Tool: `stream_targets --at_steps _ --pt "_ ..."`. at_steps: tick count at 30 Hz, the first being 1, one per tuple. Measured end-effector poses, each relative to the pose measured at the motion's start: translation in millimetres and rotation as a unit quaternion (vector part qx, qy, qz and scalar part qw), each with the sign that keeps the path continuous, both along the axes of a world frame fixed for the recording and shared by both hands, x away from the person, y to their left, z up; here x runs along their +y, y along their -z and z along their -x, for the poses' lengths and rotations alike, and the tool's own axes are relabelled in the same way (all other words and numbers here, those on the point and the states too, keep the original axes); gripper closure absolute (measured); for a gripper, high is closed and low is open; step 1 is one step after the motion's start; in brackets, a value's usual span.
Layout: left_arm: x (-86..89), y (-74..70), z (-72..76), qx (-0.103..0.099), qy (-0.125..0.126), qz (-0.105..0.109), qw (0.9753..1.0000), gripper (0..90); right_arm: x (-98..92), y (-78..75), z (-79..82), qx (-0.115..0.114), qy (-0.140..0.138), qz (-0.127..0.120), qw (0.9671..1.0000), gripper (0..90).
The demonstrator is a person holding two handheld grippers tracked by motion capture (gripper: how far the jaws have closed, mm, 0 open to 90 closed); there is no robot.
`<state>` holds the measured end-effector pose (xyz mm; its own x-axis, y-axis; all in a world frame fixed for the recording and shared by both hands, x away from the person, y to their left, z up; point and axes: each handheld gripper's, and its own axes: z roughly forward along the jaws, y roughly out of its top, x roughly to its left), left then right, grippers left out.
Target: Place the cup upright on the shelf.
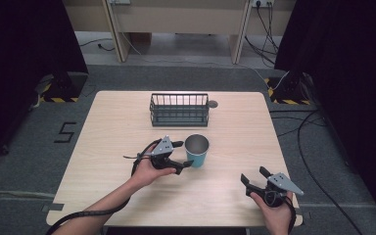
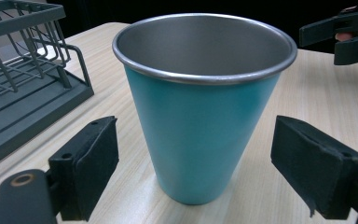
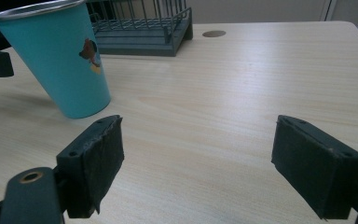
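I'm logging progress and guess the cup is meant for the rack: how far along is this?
Nothing looks done yet: the cup stands upright on the table, in front of the rack. In hand: the left gripper is open, jaws either side of the cup, not closed. The right gripper waits open. Grasping and moving remain.

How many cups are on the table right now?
1. The teal cup stands upright near the table's middle, in front of the wire rack, between the open jaws of the left gripper. The rack looks empty, so none seems hidden.
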<state>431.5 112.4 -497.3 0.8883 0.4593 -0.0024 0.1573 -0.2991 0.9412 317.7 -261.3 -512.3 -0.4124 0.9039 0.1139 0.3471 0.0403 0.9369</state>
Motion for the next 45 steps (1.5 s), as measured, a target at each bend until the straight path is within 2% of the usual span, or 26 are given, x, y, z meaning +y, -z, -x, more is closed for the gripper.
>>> stream_targets --at_steps 14,23,45 --pt "-15.8 0.6 -8.6 0.001 0.010 -0.010 0.9999 14.4 0.0 0.1 -0.2 0.001 0.000 -0.002 1.0000 17.5" --pt "-25.9 0.5 -12.6 0.003 0.014 -0.005 0.9999 15.1 0.0 0.1 -0.2 0.002 0.000 -0.003 1.0000 17.5" --pt "-26.2 -1.1 -11.2 -0.005 0.018 0.005 0.9998 16.2 -0.1 0.1 -0.3 0.005 0.000 -0.005 1.0000 17.6"
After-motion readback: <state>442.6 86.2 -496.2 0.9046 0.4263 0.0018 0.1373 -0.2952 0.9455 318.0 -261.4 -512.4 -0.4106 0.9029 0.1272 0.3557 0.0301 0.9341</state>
